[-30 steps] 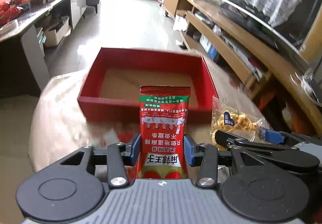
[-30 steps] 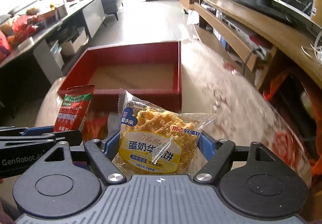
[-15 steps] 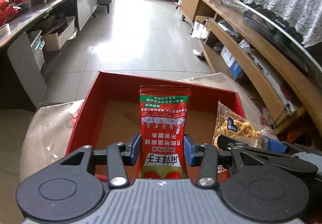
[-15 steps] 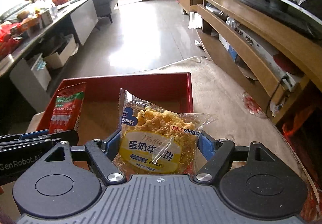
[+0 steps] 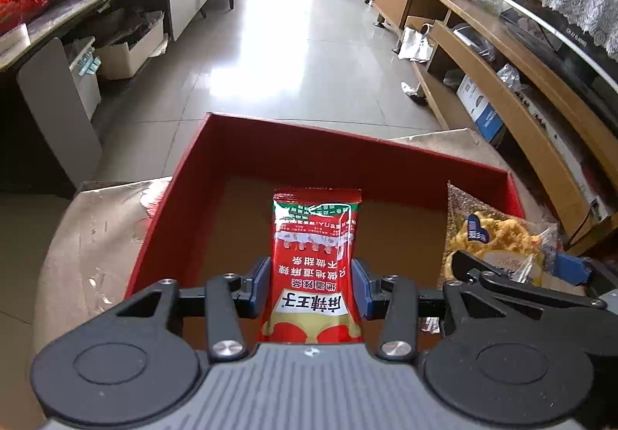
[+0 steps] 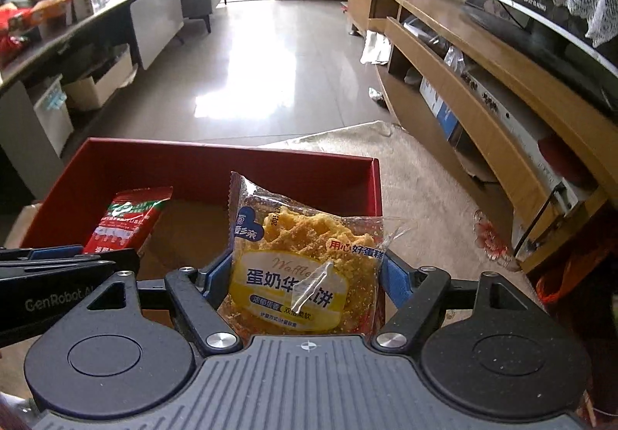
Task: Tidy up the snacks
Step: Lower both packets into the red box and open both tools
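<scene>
My left gripper [image 5: 312, 285] is shut on a red snack packet [image 5: 314, 256] and holds it over the open red box [image 5: 347, 155]. My right gripper [image 6: 307, 277] is shut on a clear waffle packet with a yellow label [image 6: 305, 264], also over the box [image 6: 216, 167], by its right wall. The waffle packet shows at the right of the left wrist view [image 5: 494, 237]. The red packet shows at the left of the right wrist view [image 6: 127, 217]. The box has a brown cardboard floor and nothing shows lying in it.
The box sits on a round table with a beige cloth [image 5: 96, 229], [image 6: 425, 190]. Beyond are a tiled floor [image 5: 289, 55], a long wooden TV shelf on the right [image 6: 483, 82] and a cluttered counter on the left [image 5: 58, 5].
Both grippers have moved forward with their packets, from in front of the box's near wall to over its inside. The box now fills the lower views.
</scene>
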Available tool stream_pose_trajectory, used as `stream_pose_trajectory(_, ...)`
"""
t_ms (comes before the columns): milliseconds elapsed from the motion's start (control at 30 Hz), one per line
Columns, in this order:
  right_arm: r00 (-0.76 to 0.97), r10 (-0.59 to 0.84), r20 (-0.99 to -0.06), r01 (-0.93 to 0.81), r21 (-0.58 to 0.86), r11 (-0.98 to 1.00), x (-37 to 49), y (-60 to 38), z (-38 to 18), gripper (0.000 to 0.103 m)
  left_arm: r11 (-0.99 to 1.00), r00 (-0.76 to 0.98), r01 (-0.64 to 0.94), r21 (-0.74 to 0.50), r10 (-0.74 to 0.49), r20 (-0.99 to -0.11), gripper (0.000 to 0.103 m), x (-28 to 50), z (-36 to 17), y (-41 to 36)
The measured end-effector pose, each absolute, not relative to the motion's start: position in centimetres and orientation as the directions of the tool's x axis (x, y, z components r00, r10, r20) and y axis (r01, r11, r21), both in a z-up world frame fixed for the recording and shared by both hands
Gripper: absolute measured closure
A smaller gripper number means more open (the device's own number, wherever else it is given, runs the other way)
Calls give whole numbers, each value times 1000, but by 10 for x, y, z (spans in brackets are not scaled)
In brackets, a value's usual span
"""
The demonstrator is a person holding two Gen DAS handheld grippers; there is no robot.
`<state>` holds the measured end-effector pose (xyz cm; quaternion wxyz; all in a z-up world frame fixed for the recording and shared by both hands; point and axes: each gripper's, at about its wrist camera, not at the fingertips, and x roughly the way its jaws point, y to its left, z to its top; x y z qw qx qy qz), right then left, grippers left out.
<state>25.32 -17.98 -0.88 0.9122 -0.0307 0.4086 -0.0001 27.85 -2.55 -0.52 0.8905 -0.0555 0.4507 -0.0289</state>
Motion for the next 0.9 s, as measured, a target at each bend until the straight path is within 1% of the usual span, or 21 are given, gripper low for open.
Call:
stream_pose_trajectory(100,668,-39,-743,-40,-88,995,253,-173,-11,20,997,576,-20,-78,-52,-816,59,280,-15,-23)
stream_pose_trajectory(133,660,-26,-751,-51,-79,996,253,-172,-13,20,997,564,-29,-73,-44,-825,59,281,-19,-21)
stream_pose_trajectory(300,637,-15,-770,-59,-69,996,258,-169,-22,19,997,558,-22,-69,-45,-829,55,281,-22,-18)
stream_pose_trajectory(500,624,18,-781,-51,-17,999,261,-176,-23,17,995,556,-33,-93,-59,-829,52,282,-16,-15)
stream_pose_trajectory(633,637,16,-771,-44,-16,999,259,-177,-19,17,992,568,-28,-122,-85,-818,50,280,-9,-13)
stream_pose_trajectory(900,656,21,-754,-38,-6,999,250,-182,-11,17,991,579,-16,-136,-101,-809,49,271,-1,-10)
